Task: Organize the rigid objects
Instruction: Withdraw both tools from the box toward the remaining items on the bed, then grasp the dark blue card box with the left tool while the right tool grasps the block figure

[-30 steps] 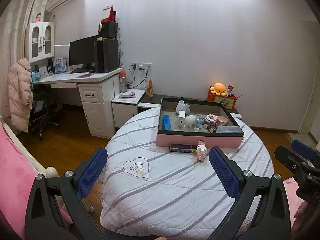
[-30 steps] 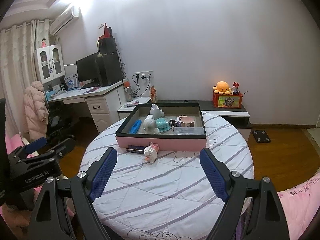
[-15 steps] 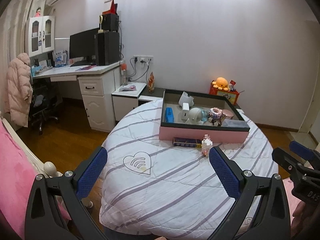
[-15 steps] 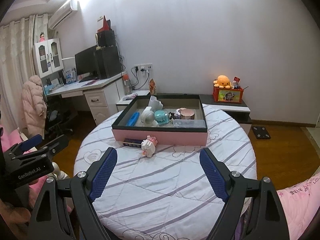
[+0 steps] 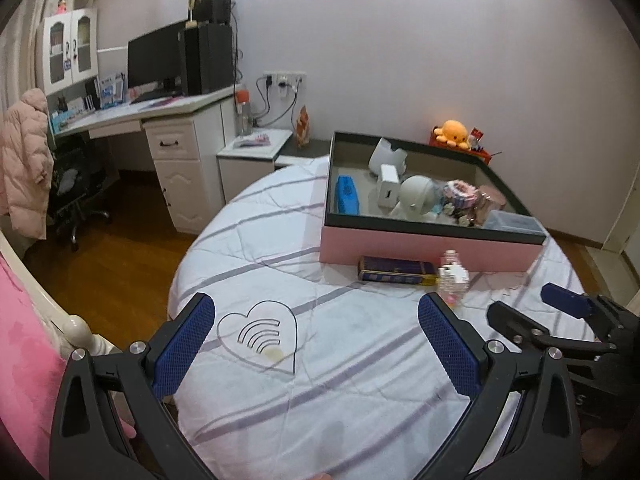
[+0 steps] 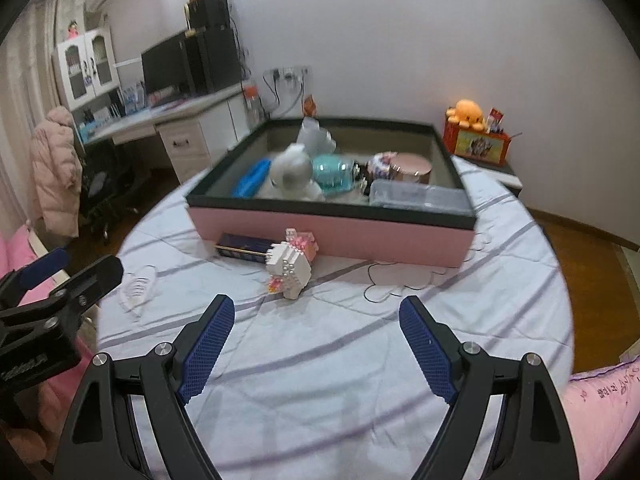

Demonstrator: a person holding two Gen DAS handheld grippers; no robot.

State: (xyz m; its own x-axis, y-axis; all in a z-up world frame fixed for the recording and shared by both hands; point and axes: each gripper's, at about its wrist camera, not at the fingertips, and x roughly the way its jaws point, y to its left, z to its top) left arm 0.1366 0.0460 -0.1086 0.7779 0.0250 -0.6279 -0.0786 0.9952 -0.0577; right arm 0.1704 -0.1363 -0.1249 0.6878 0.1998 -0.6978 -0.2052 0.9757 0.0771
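A pink box with a dark rim (image 5: 432, 246) (image 6: 332, 234) sits at the far side of a round table under a white striped cloth (image 5: 340, 360) (image 6: 320, 360). Inside lie several items, among them a blue case (image 5: 347, 195) and a white round toy (image 6: 294, 170). In front of the box lie a dark blue flat box (image 5: 394, 271) (image 6: 242, 245) and a white and pink block figure (image 5: 452, 278) (image 6: 291, 264). My left gripper (image 5: 316, 316) hovers open over the cloth, nothing between its fingers. My right gripper (image 6: 316, 318) is open too, just short of the block figure.
A white desk (image 5: 160, 120) with a monitor and speakers stands at the back left, a chair with a pink coat (image 5: 24, 168) beside it. An orange plush (image 6: 470, 112) sits on a red box at the back right. Pink bedding (image 6: 600, 408) borders the table.
Both grippers have moved forward and down toward the table. The box, the flat blue box and the block figure now look larger and closer. Both jaws stayed open.
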